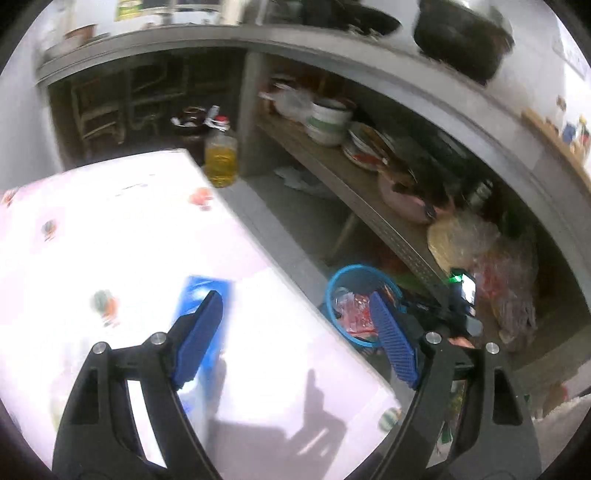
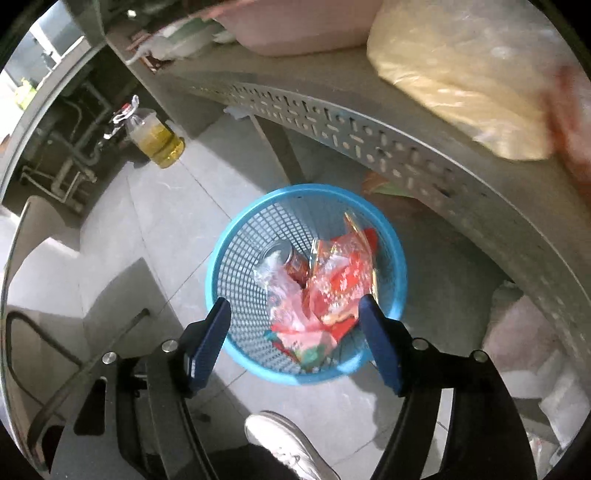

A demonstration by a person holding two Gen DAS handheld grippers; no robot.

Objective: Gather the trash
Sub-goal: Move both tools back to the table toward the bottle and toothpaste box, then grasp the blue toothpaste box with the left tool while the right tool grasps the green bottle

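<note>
A blue mesh waste basket [image 2: 236, 258] stands on the tiled floor under a metal shelf. Inside it lie red and clear plastic wrappers [image 2: 332, 288] and a drink can [image 2: 288, 258]. My right gripper [image 2: 295, 306] hangs over the basket, open, with nothing between its blue pads. In the left wrist view my left gripper [image 1: 295, 299] is open above a white table [image 1: 122, 236] with a fruit print. A blue carton [image 1: 207, 291] lies on that table behind the left finger [image 1: 199, 332]. The basket [image 1: 341, 277] shows past the table's edge, partly hidden by the right finger.
A bottle of yellow oil [image 2: 159, 144] stands on the floor to the left. The perforated metal shelf [image 2: 369, 140] carries a pink basin [image 2: 295, 29] and a bagged yellow bundle [image 2: 461, 85]. A person's white shoe [image 2: 288, 446] is near the basket. Bowls and plates [image 1: 332, 122] fill the shelf.
</note>
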